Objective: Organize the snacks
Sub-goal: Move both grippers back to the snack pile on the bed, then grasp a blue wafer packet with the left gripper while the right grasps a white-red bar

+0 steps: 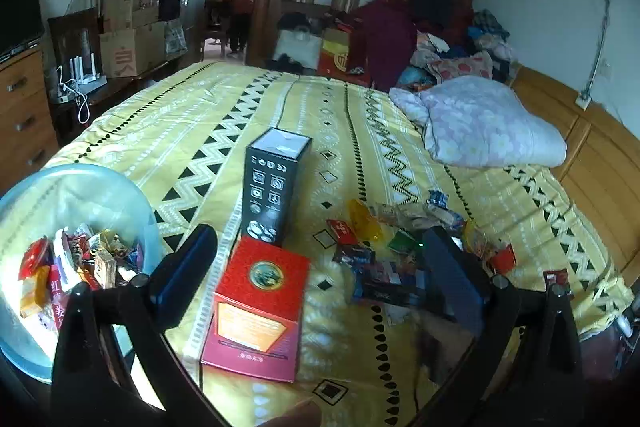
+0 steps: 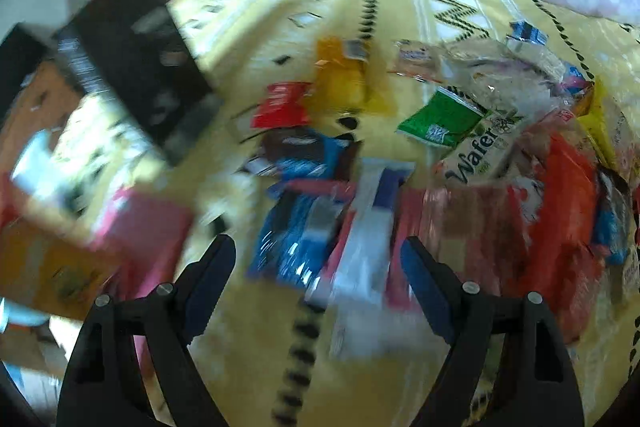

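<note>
A heap of small snack packets (image 1: 400,239) lies on the yellow patterned bedspread (image 1: 200,115). A pale blue plastic bowl (image 1: 80,187) at the left holds several snack packets. A red box (image 1: 260,307) lies flat in front of an upright black box (image 1: 276,183). My left gripper (image 1: 320,259) is open and empty above the red box. My right gripper (image 2: 318,259) is open, low over blue and white packets (image 2: 340,227) of the heap; the view is blurred. A green packet (image 2: 440,123) and a Wafer bar (image 2: 480,151) lie further right.
A folded lilac quilt (image 1: 488,123) and a pile of clothes (image 1: 440,39) lie at the far right of the bed. A wooden headboard (image 1: 592,155) runs along the right. Cardboard boxes (image 1: 132,39) and a dresser (image 1: 24,107) stand at the left.
</note>
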`<action>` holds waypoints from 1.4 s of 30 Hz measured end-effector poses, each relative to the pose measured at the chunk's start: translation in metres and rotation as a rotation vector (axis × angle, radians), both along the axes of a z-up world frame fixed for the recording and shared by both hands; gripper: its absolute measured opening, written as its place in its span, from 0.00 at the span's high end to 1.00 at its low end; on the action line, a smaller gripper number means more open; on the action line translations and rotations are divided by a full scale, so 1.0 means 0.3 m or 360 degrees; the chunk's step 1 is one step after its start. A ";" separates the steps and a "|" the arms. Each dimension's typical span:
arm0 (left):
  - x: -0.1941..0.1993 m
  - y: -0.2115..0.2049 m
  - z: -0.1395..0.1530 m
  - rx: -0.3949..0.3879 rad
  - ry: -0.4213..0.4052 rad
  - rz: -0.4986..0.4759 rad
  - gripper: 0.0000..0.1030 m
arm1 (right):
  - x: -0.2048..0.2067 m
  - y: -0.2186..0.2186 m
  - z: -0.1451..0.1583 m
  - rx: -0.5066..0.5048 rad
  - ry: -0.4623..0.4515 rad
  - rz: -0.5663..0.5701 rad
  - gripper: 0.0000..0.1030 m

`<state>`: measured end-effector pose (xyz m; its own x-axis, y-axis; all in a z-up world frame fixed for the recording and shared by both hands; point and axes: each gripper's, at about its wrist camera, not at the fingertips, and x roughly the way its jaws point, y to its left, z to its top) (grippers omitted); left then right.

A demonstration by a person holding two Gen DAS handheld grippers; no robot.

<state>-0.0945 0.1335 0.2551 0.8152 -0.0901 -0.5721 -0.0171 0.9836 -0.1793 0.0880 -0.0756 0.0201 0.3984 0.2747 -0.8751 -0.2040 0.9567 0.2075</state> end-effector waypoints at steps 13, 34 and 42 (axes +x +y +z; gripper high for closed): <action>-0.049 -0.097 -0.073 -0.0044 0.0086 -0.0107 0.00 | -0.446 -0.078 -0.047 0.0220 0.0096 0.0299 0.53; -0.076 -0.184 -0.136 -0.0051 0.0204 -0.0130 0.00 | -0.583 -0.319 -0.003 0.0638 0.0258 0.0027 0.25; -0.075 -0.165 -0.146 -0.0035 0.0212 -0.0109 0.00 | -0.502 -0.320 0.091 0.0208 -0.0080 0.0054 0.49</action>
<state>-0.1170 0.0840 0.2114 0.7238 -0.1567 -0.6720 0.0248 0.9792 -0.2015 -0.0625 -0.1715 0.0475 0.4294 0.3992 -0.8101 -0.2492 0.9145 0.3186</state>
